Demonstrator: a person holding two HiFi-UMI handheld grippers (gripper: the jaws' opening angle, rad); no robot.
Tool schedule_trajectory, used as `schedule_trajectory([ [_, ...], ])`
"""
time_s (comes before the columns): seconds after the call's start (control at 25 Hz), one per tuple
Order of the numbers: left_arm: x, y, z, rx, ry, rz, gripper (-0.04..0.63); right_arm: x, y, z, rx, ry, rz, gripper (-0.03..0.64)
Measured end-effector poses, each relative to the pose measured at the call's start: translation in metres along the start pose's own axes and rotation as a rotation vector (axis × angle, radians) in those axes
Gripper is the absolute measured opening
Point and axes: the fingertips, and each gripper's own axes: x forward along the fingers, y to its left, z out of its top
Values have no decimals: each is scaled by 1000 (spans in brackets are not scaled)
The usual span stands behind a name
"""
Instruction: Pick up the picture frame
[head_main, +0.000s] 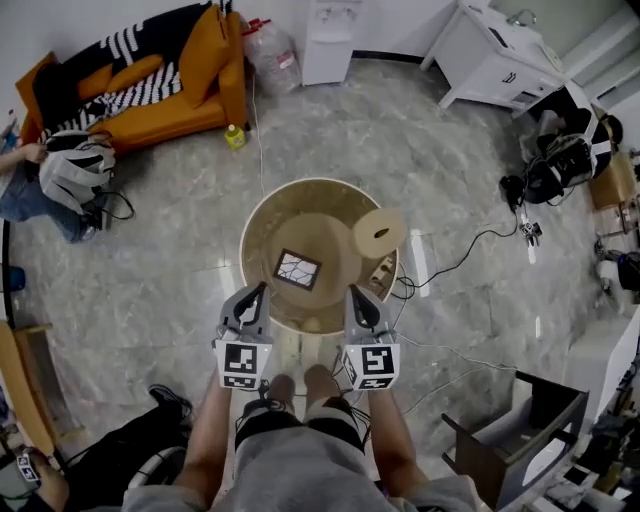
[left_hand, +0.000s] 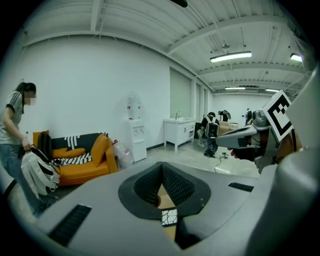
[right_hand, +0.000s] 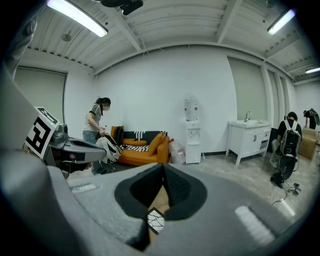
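The picture frame (head_main: 297, 268), dark-edged with a white cracked pattern, lies flat on the round wooden table (head_main: 262, 225), left of its middle. Both grippers hover at the table's near rim, pointing toward the frame. My left gripper (head_main: 262, 288) is just near-left of the frame, my right gripper (head_main: 352, 292) near-right of it; neither touches it. Each has its jaws together with nothing between them. In the left gripper view the frame (left_hand: 169, 216) shows below the closed pads (left_hand: 175, 182). In the right gripper view the frame (right_hand: 155, 220) shows the same way.
A tan roll (head_main: 379, 232) and a small wooden object (head_main: 383, 270) stand on the table's right side. An orange sofa (head_main: 170, 85), a water dispenser (head_main: 328, 40), a white cabinet (head_main: 495, 55), floor cables (head_main: 470, 250) and a person (head_main: 45, 180) surround the table.
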Motion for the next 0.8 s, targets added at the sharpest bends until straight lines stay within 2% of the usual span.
schedule_trajectory([
  [0.36,110,25,-99,-43,110,12,17,110,-23,-109,69,112,49,0],
  [0.8,195,24,-212,-69,226,-12,17,193,-42,-233,102,211,93,0],
])
